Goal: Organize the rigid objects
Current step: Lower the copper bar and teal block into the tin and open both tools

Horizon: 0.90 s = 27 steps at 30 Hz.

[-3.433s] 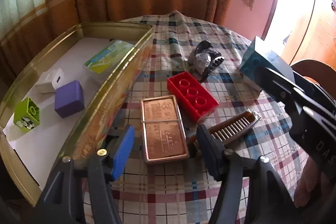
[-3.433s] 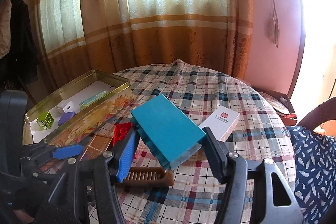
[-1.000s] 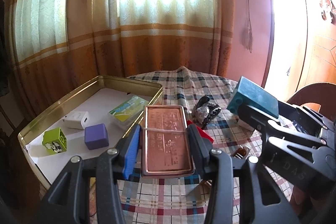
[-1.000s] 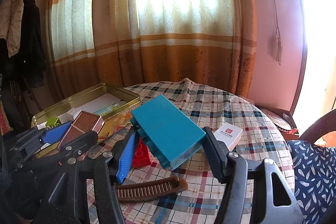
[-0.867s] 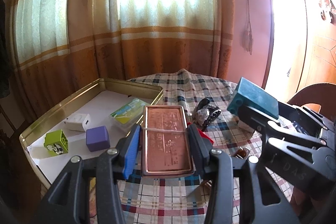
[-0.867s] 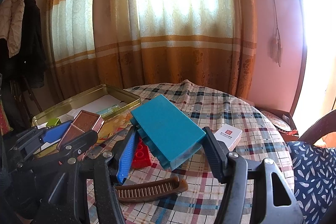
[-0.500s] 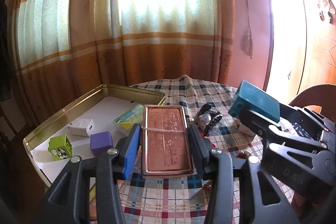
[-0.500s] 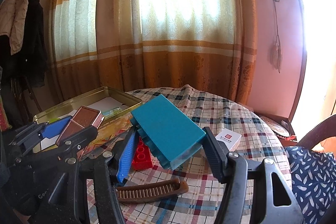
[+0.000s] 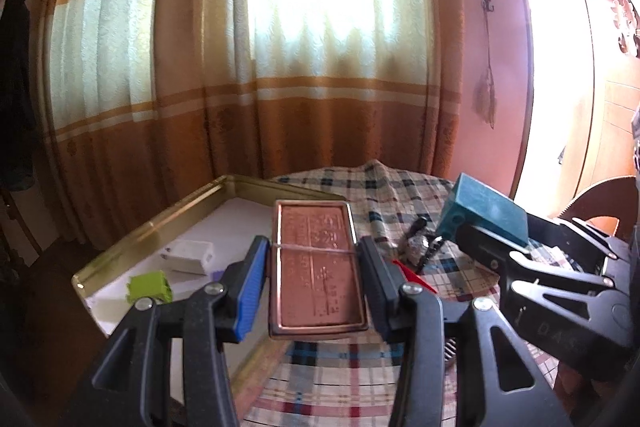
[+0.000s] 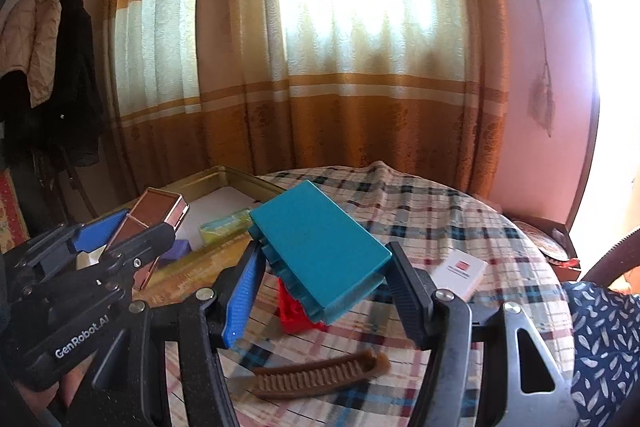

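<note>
Copper tin point(image 9: 318, 267) clamped in left gripper point(image 9: 312, 283) jaws, aloft beside gold tray point(image 9: 176, 215). Teal brick point(image 10: 318, 247) pinched in right gripper point(image 10: 324, 287) jaws, above bench point(image 10: 460, 219). Tray already holds green block point(image 9: 149, 285), white adapter point(image 9: 188, 255). Left on bench: red brick point(image 10: 294, 311), brown comb point(image 10: 320, 375), white box point(image 10: 460, 273).

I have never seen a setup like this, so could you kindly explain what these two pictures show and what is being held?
There is no robot: a person carries one hand-held gripper in each hand, and a fisheye camera on each looks forward along its two fingers.

In the left wrist view, the left hand-held gripper clamps a flat copper-coloured tin above the gold tray, which holds a green block and a white box.

In the right wrist view, the right hand-held gripper clamps a teal building block. Below, on the plaid tablecloth, lie a red brick, a brown comb and a white card box.
</note>
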Tool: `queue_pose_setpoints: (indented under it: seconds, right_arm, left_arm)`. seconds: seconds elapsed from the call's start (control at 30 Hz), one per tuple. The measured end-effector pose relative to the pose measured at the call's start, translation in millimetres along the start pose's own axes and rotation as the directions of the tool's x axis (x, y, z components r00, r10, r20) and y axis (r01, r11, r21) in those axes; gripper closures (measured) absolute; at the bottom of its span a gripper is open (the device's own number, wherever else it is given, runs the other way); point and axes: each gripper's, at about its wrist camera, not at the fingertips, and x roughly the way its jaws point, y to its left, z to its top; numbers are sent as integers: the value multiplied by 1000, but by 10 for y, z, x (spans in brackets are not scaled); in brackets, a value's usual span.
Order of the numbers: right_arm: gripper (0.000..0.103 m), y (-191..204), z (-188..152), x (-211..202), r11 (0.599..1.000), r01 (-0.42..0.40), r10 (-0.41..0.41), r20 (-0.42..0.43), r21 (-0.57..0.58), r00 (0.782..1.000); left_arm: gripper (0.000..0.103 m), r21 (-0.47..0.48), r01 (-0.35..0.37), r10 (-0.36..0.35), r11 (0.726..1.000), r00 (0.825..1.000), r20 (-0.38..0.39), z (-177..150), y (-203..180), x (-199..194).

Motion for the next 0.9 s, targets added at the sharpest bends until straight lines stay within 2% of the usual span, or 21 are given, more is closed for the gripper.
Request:
queue_pose_setpoints:
  seconds: [0.27,0.5,0.9]
  right_arm:
    - [40,351,231,322,996,-72,71,-34,-46,997]
    - [40,733,330,690,987,-139,131,-96,-80,987]
    - [40,1234,206,1156,969,-204,171,-217,-139,961]
  left_arm:
    - [58,-35,-71,71,997,997,-13,153,494,60]
    - [58,-81,-151,144,985,986,-85,273,1026,320]
    - [58,-92,-207,185,974,962,-203,200,1327,683]
